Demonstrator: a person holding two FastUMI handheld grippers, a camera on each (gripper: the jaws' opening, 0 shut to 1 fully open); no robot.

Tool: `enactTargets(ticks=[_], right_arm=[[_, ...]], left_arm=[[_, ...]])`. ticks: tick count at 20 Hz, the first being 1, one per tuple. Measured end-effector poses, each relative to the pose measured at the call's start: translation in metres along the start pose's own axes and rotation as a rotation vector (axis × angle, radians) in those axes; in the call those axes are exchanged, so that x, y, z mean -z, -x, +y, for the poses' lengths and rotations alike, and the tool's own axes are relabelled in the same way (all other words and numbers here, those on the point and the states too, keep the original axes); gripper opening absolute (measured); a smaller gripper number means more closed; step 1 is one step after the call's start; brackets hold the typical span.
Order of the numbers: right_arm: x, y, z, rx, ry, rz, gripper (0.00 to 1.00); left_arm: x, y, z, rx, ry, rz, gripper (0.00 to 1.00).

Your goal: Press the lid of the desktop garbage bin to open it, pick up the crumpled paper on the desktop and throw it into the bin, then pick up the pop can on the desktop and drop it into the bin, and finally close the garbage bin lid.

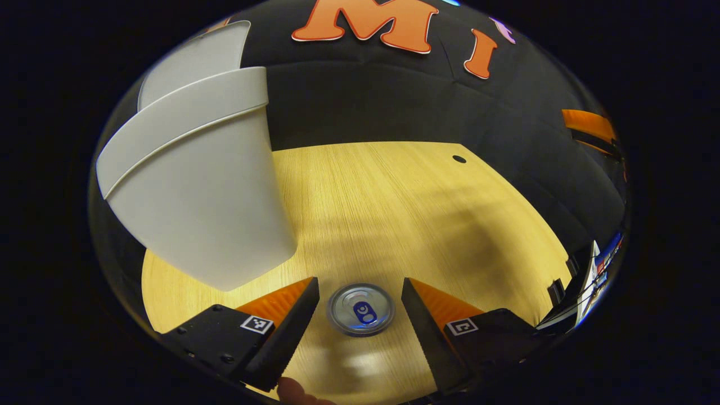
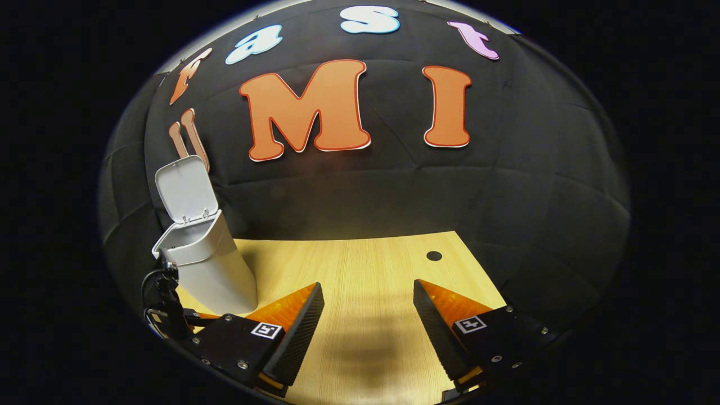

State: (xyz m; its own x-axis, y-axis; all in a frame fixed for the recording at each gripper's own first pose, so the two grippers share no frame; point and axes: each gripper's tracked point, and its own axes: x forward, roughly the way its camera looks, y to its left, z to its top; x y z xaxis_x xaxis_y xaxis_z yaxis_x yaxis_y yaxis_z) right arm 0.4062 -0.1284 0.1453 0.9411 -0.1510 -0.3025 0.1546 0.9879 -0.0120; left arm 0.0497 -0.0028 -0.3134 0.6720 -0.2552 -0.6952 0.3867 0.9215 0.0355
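The pop can (image 1: 360,309) stands upright on the wooden table (image 1: 405,214); I look down on its silver top with the blue tab. My left gripper (image 1: 359,281) is open, one finger on each side of the can, with a gap on both sides. The white garbage bin (image 1: 197,191) rises close at the left, its lid (image 1: 197,56) raised. In the right gripper view the bin (image 2: 208,264) stands at the far left with its lid (image 2: 185,191) swung up. My right gripper (image 2: 368,283) hangs open over bare table, with nothing between its fingers. The left gripper (image 2: 163,298) shows by the bin's base.
A small dark hole (image 1: 459,159) marks the table's far right corner, and the same hole (image 2: 433,256) appears in the right gripper view. The booth's black wall closes off the table's back and right edges. A fingertip (image 1: 292,389) shows at the bottom of the left gripper view.
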Motion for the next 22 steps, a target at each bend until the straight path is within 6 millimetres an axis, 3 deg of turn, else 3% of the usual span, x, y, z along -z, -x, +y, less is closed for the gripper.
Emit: enactTargets(ticks=[8,12,13,14,18,22], right_arm=[[0.008,-0.004,-0.005,0.007,-0.015,0.033,0.95],[0.012,-0.007,-0.005,0.009,-0.025,0.051,0.95],[0.013,-0.007,-0.005,0.006,-0.026,0.054,0.95],[0.013,-0.007,-0.004,0.005,-0.024,0.056,0.96],[0.01,-0.007,-0.002,-0.005,-0.023,0.059,0.95],[0.005,-0.006,0.005,-0.012,-0.015,0.051,0.96]], left_arm=[[0.025,-0.021,0.006,-0.006,0.039,0.096,0.96],[0.027,-0.033,0.007,-0.026,0.033,0.109,0.96],[0.025,-0.034,0.006,-0.02,0.027,0.106,0.85],[0.024,-0.036,0.006,-0.022,0.026,0.103,0.85],[0.022,-0.026,-0.001,-0.005,0.014,0.093,0.84],[0.001,0.002,0.002,0.013,0.032,0.052,0.84]])
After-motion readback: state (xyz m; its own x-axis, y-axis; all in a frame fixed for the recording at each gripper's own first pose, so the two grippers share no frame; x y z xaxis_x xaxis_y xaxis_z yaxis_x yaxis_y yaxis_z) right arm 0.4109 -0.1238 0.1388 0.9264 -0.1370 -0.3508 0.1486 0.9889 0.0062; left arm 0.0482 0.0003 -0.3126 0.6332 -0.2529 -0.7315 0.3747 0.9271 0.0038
